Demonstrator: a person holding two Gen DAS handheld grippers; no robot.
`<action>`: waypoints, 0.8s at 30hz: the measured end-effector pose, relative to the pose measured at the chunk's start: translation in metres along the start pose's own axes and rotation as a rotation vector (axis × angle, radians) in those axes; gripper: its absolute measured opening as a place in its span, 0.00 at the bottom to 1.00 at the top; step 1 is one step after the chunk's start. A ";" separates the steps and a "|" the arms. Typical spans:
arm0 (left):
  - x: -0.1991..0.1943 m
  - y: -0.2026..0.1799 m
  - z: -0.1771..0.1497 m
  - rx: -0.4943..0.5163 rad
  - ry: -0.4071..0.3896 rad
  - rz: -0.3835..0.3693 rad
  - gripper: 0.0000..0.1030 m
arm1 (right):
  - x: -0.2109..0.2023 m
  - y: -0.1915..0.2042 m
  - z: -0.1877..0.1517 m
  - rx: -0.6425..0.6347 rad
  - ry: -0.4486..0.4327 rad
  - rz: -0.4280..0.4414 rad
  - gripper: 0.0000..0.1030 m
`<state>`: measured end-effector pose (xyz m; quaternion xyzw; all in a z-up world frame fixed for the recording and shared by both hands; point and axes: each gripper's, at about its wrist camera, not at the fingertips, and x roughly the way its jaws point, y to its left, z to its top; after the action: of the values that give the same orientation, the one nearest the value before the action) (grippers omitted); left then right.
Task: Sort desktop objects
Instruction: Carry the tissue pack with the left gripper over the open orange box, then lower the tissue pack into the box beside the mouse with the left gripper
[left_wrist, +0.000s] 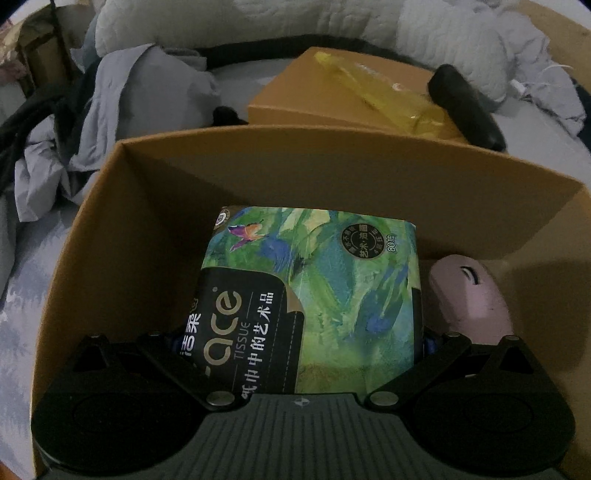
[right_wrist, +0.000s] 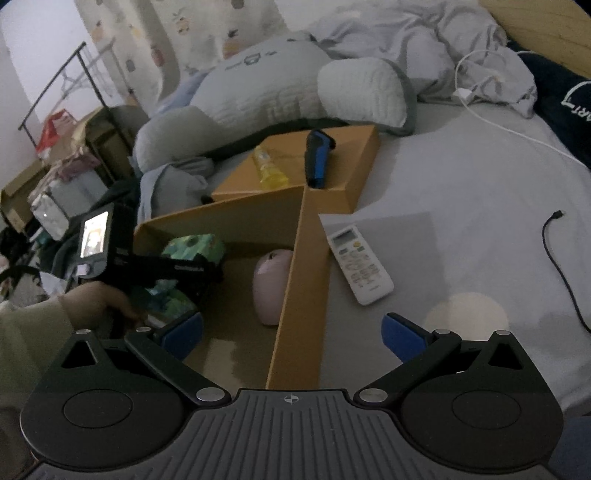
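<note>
Left gripper (left_wrist: 301, 339) closed on tissue pack (left_wrist: 314, 288), lowered inside cardboard box (left_wrist: 122, 236) | pink mouse (left_wrist: 469, 291) beside it | right gripper (right_wrist: 291, 332) wide open, empty, nearest white remote (right_wrist: 360, 264) lying ahead-right outside box, long axis pointing away

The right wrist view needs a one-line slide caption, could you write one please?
Open right gripper hovers over cardboard box holding pink mouse and tissue pack; white remote waits on bed.

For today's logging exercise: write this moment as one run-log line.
left claw: shut on green tissue pack, inside brown cardboard box | right claw: open, empty | white remote control: outside box
</note>
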<state>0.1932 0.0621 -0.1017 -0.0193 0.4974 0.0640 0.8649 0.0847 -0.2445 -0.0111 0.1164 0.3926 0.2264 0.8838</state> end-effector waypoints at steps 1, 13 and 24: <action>0.001 0.001 -0.001 -0.005 0.003 0.000 0.99 | 0.000 -0.001 0.000 0.001 0.000 -0.001 1.00; -0.004 0.002 -0.006 0.016 -0.015 -0.048 0.99 | 0.010 -0.001 0.024 0.065 0.035 0.013 1.00; 0.011 0.002 0.000 0.035 0.008 -0.058 0.99 | 0.036 0.024 0.038 0.004 0.062 -0.001 1.00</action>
<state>0.1982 0.0650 -0.1113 -0.0188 0.5012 0.0302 0.8646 0.1268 -0.2069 0.0007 0.1108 0.4205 0.2287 0.8709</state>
